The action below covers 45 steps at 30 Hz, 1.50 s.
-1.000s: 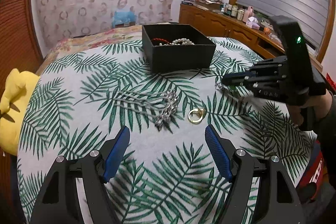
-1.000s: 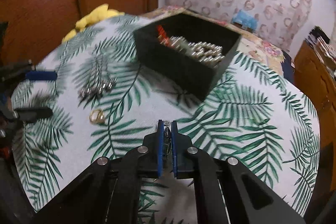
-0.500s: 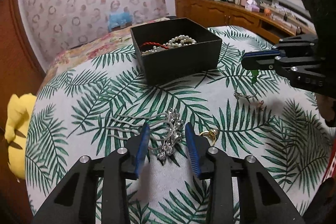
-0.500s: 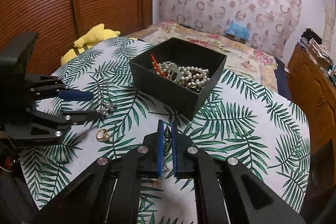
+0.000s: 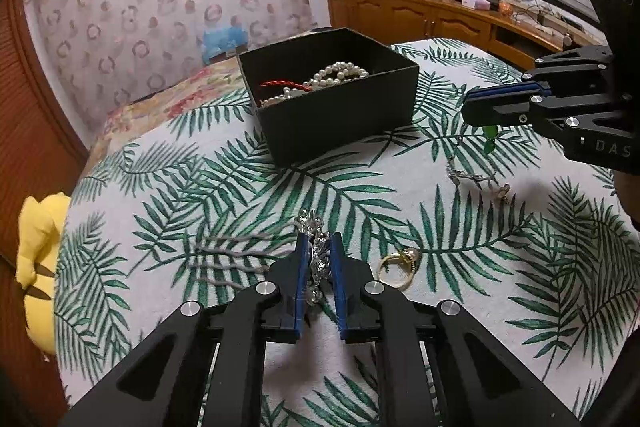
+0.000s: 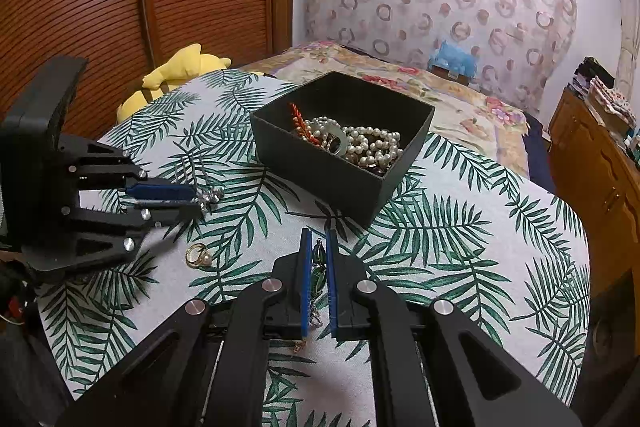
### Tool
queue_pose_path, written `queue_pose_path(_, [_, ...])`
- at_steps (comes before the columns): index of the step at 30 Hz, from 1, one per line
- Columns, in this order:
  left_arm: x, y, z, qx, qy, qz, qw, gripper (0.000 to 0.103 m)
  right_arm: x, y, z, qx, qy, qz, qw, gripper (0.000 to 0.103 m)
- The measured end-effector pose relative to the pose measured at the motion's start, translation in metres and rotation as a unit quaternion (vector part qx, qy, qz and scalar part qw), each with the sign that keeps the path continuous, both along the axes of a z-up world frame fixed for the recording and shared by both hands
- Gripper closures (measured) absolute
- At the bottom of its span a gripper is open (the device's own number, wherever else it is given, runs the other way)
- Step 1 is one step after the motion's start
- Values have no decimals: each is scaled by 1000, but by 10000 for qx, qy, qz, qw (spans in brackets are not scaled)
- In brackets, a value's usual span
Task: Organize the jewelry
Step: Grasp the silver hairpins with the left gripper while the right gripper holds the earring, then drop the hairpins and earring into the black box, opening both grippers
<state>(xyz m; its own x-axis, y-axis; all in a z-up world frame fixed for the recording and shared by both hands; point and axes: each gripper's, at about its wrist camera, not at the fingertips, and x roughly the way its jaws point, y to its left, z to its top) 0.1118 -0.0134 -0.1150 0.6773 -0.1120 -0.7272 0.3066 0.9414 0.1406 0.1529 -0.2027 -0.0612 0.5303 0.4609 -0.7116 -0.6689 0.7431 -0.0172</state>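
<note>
1. Since a second ago, the left gripper [image 5: 318, 255] has come forward over the leaf-print tablecloth [image 5: 460, 299] to the rhinestone hair comb [image 5: 316, 259]; its jaws have just been closing and now pinch the comb's jewelled head between the blue pads.
2. Much of that head is hidden between the fingers; the wavy prongs [image 5: 232, 259] are blurred.
3. The comb's long axis runs roughly sideways in the left wrist view, with the prongs pointing left, away from the gold ring [image 5: 398, 263] lying just beside the gripper.
4. The right gripper [image 6: 319, 247] has hardly moved and stays clamped on a green-stoned chain [image 6: 319, 267], whose lower end trails onto the cloth, partly hidden.
5. The black box [image 6: 340, 163] holding pearls [image 6: 372, 145] sits beyond both grippers.
</note>
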Motion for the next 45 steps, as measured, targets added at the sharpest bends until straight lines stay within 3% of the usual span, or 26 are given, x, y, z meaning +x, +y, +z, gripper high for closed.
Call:
queue_pose_path(5, [-7,3,9,-123,-140,-14,9998,100,0,0,0,3,-3,-2,10000,95])
queue_pose_path(22, [-29,19,67,-771,-789,88,9939,101,2,0,25,223,-237,-76,9994,95])
queue_pose_path(45, [-11,17,112,-688,-1226,79,9900,101,22,7,72,504,-588,-140,9969,95])
